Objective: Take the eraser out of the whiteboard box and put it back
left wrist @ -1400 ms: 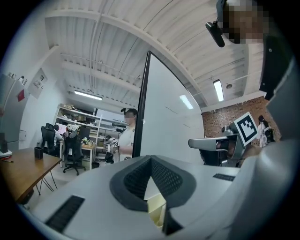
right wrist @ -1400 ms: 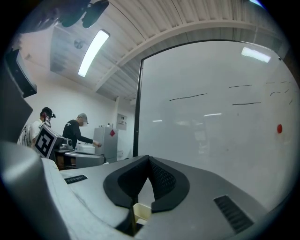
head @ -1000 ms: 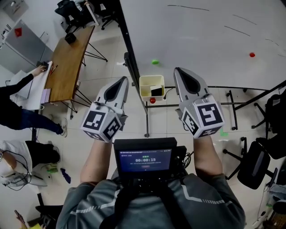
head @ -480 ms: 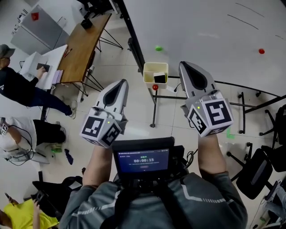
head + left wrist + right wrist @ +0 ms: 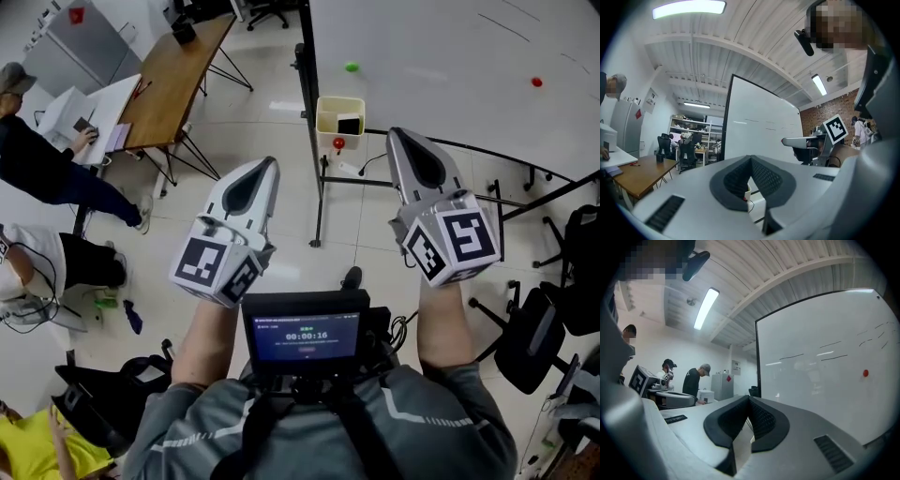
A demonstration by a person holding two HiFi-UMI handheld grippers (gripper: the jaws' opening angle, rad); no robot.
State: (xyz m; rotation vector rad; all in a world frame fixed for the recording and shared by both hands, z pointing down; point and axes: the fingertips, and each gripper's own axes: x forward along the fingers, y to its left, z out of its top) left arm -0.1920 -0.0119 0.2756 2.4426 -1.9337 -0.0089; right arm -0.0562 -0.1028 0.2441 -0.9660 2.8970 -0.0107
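Both sets of jaws are pinched fully together w/ nothing in them, left gripper (image 5: 266,167) and right gripper (image 5: 397,136) alike, both pointing toward 12 o'clock. The eraser (image 5: 350,125) is the dark block sitting in the cream whiteboard box (image 5: 325,120), up at 12 between the two tips and well apart from both, by the whiteboard (image 5: 450,56) corner. Prob light, stiff body w/ soft felt, not fragile imo. I'd pinch its exposed top across the thin sides. Box looks light too, so pull gently.
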